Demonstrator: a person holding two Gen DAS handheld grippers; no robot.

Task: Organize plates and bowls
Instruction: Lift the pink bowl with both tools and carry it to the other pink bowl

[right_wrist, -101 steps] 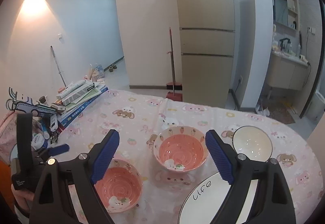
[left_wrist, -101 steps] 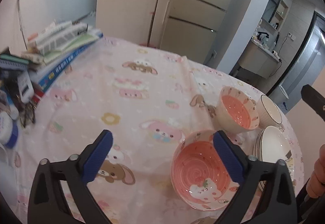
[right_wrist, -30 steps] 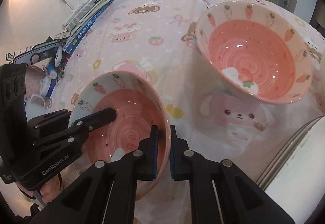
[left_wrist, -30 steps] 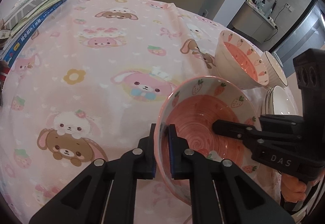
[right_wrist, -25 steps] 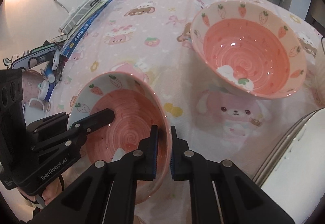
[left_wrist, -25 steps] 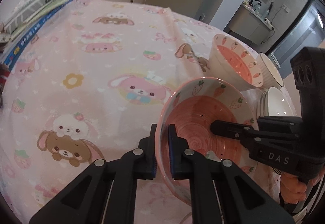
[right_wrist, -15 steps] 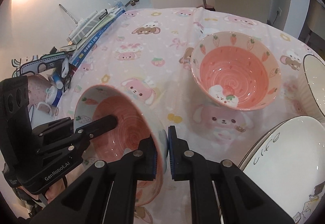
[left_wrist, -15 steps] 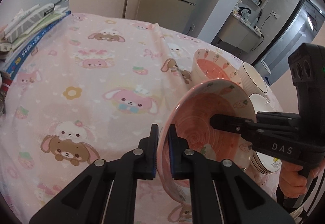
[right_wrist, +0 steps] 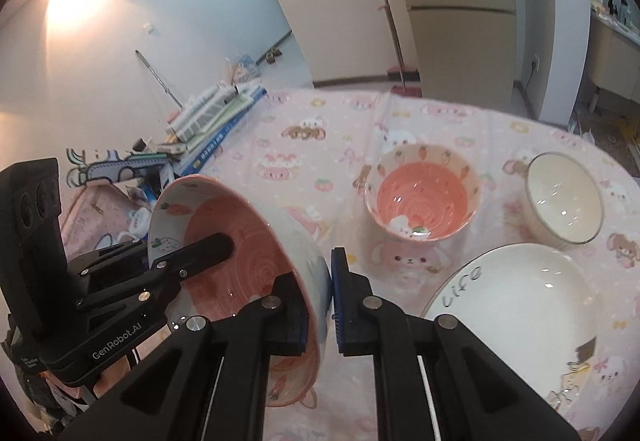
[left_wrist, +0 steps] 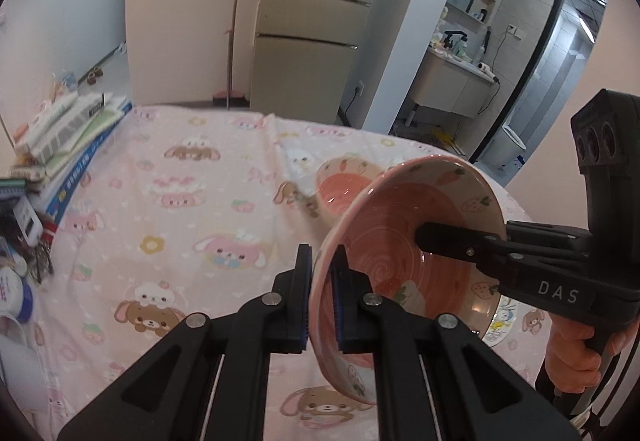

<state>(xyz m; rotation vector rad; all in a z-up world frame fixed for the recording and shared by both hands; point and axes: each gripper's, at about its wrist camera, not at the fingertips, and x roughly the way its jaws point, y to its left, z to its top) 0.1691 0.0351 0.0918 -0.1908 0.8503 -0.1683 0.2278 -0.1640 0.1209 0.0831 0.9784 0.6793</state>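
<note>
I hold one pink bowl (left_wrist: 404, 241) between both claws — my left claw (left_wrist: 321, 295) is pinched narrow on its near rim, one blue pad outside the wall and one inside, and my right claw (right_wrist: 319, 297) clamps the opposite rim the same way. The bowl is up off the table (left_wrist: 168, 225), tilted steeply so its spiralled pink inside faces the right claw; carrots and strawberries run round its pale band.

From the left wrist I see the right claw's black finger reaching into the bowl, and a hand (left_wrist: 576, 357) wrapped round its handle at the lower right. From the right wrist the left claw's finger lies across the bowl's inside in the same fashion.

On the pink cartoon-print tablecloth (right_wrist: 320, 145) beyond the held bowl, a second pink bowl (right_wrist: 424, 197) stands upright, with a small rabbit figure at its bottom. Just to its right stands a white bowl (right_wrist: 564, 197) with a dark rim line, also upright. Nearer me on the right lies a wide white plate (right_wrist: 520, 305) with lettering on its rim — it sits just beside both standing bowls, and I cannot tell whether it touches them.

A stack of books (right_wrist: 216, 117) rests at the table's left edge. Behind the table stands a beige fridge (left_wrist: 308, 53), with a broom (left_wrist: 230, 49) leaning by the wall.
</note>
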